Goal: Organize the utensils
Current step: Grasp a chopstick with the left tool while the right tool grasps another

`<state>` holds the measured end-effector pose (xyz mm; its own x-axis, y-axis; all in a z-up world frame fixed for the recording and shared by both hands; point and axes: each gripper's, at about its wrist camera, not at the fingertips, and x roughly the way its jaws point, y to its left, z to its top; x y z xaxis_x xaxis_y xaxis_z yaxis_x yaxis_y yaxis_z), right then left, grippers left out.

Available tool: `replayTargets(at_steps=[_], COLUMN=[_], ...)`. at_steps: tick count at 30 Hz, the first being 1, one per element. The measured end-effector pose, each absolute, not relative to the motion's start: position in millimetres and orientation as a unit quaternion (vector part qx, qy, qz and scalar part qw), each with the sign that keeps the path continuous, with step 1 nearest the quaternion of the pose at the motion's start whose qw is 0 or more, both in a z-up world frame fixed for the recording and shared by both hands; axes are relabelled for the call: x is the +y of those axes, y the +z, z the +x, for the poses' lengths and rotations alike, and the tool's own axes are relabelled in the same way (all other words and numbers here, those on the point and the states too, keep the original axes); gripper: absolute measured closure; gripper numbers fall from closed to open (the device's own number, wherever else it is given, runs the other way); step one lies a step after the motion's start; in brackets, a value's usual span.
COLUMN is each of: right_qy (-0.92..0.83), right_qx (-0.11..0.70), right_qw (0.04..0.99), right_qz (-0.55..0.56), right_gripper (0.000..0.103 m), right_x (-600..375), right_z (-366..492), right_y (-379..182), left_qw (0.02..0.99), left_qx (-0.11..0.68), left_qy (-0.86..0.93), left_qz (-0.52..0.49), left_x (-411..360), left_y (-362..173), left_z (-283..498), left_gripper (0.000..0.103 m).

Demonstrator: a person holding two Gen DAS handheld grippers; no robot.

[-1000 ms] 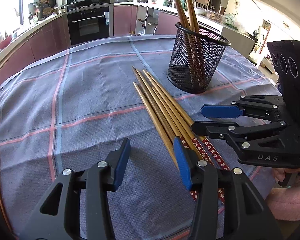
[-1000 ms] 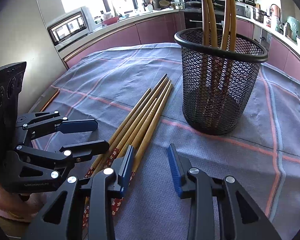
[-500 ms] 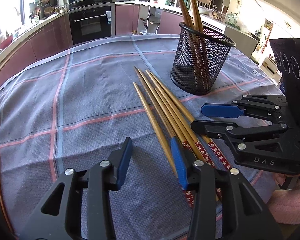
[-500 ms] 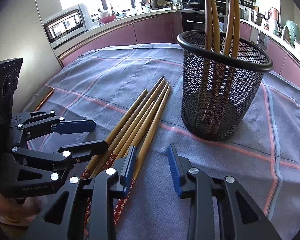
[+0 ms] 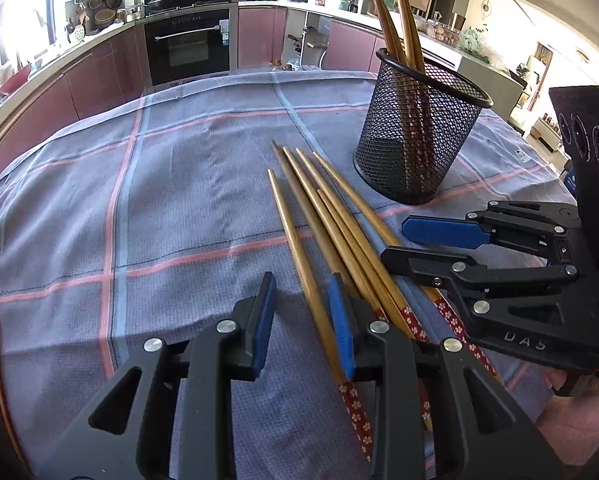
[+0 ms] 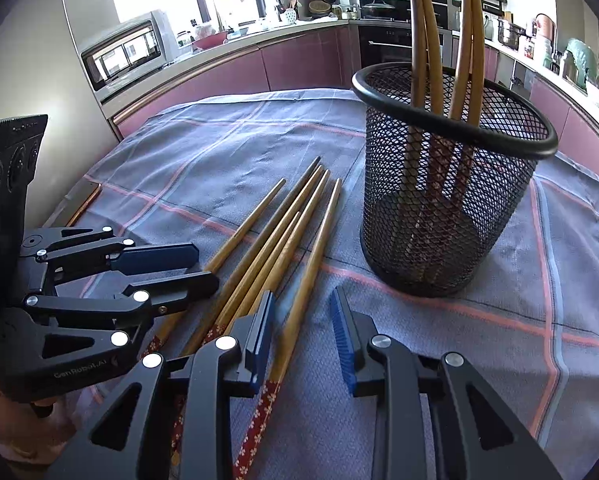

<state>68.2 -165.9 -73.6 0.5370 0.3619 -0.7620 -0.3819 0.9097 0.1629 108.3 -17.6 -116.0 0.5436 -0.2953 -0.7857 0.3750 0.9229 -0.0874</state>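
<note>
Closing in a little just now, the left gripper has its blue jaws partly apart, with the leftmost chopstick lying in the gap between them. The right pad looks very near that stick, but I cannot tell for sure if it touches; the left pad stands clear of it. The right gripper also has its jaws partly apart, and the rightmost chopstick runs up between them. Its left pad sits just beside the stick, and the other pad is apart from it.

Five chopsticks lie in a loose bunch on the desk, thin tips pointing away and red flowered ends near the grippers. Under them is a blue-grey checked cloth with pink and pale blue lines.

Just past the tips stands a black mesh cup, upright on the cloth. Four more chopsticks stand inside it, leaning on the rim.

Behind the desk are a black oven and pink cabinets. A silver microwave sits on the counter by a bright window.
</note>
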Motion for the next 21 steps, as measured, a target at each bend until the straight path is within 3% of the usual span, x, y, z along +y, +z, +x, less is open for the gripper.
replayTargets(at_steps=[6, 9, 21], right_qy=[0.205, 0.206, 0.241], right_qx=[0.433, 0.434, 0.418], right_qw=[0.878, 0.876, 0.875], right_qz=[0.018, 0.042, 0.050], right_gripper=[0.093, 0.097, 0.097], right_x=[-176.0, -184.1, -186.3], right_z=[69.3, 70.1, 60.9], right_y=[-75.3, -76.5, -63.9], left_qw=[0.880, 0.879, 0.880], left_qx=[0.439, 0.441, 0.431], left_qy=[-0.181, -0.178, -0.200], left_qz=[0.035, 0.017, 0.000], left_x=[-15.6, -11.0, -8.1], left_y=[-116.5, -116.5, -108.0], left_z=[114.3, 115.3, 101.3], left_gripper=[0.091, 0.093, 0.095])
